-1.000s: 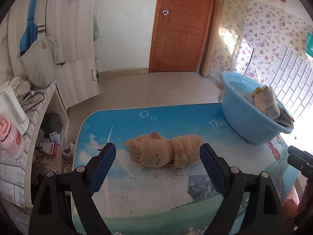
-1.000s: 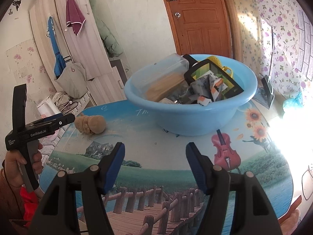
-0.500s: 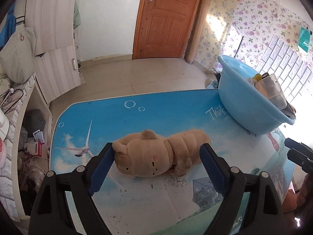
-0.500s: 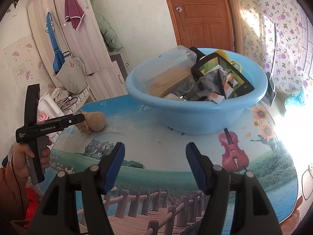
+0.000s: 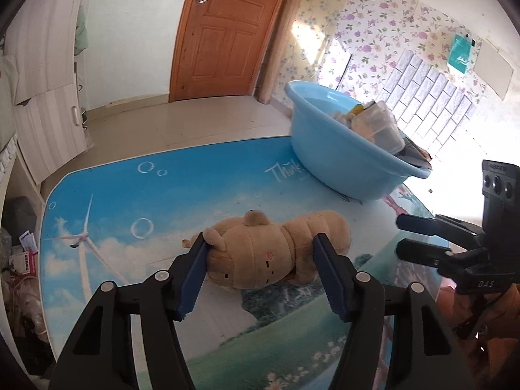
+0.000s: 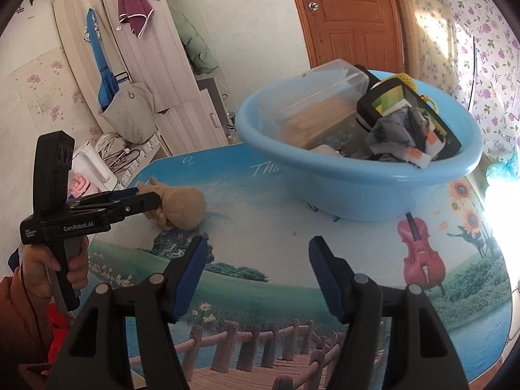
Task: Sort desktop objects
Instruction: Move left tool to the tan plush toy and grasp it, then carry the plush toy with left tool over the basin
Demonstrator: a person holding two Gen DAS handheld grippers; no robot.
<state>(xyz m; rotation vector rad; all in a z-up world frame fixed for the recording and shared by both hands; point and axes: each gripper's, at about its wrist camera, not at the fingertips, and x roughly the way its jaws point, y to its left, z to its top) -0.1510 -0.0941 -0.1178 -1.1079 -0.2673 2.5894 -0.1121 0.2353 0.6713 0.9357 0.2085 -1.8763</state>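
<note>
A tan plush bear (image 5: 260, 253) lies on its side on the picture-printed table (image 5: 162, 201). My left gripper (image 5: 260, 260) is around the bear's head, its blue pads touching both sides. The right wrist view also shows the bear (image 6: 182, 206) with the left gripper (image 6: 143, 200) on it. A light blue basin (image 5: 341, 165) stands at the table's far right, filled with a clear plastic box (image 6: 312, 104), a black-framed tablet (image 6: 409, 113) and other items. My right gripper (image 6: 258, 273) is open and empty above the table's near part.
A wooden door (image 5: 224, 29) and tiled floor lie beyond the table. White cabinets with hanging bags (image 6: 130, 113) and a cluttered shelf stand at the left. The right gripper also shows at the right edge of the left wrist view (image 5: 422, 240).
My left gripper has moved forward to the bear and narrowed until its pads touch the head. The right gripper stays open, nearly still.
</note>
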